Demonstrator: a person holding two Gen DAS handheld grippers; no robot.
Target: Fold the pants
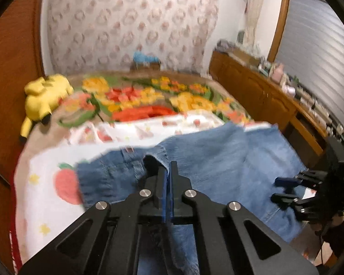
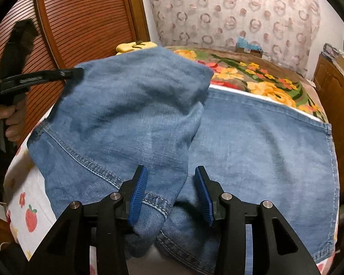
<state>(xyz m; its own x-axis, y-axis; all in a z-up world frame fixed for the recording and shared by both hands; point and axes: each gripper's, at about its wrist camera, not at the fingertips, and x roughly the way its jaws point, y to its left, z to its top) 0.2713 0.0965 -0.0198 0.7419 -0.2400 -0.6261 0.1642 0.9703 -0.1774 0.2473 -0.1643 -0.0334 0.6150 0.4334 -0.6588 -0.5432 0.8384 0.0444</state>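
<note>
Containers: only a small box (image 2: 248,47) at the far edge of the bed, something blue on top; contents unclear.

Pants (image 2: 252,142): blue denim, spread on a white strawberry-print cloth (image 1: 50,183) on the bed. One part is lifted and folded over toward the middle, bunched in a hump; the rest lies flat to the right in the right wrist view.

Left gripper (image 1: 167,169): jaws together, pinching a raised fold of denim. In the right wrist view its tip meets the top left edge of the lifted part, with a hand (image 2: 10,116) on its grip.

Right gripper (image 2: 170,183): jaws partway open, blue pads (image 2: 138,194) apart. A hemmed end of denim lies between them, against the left pad and clear of the right; no clamping seen.

Around: yellow plush toy (image 1: 45,96) at the bed's left side, well apart from the pants. Nothing lies on the flat part.

Surface: bed with a floral blanket (image 1: 149,96) in orange, yellow and green under the white cloth.

Room: patterned wall (image 1: 126,23) behind; slatted wooden door (image 2: 84,18) to the left; low wooden cabinet (image 1: 263,96) on the right with small, blurred items on top; window blind (image 1: 321,52) above it.
</note>
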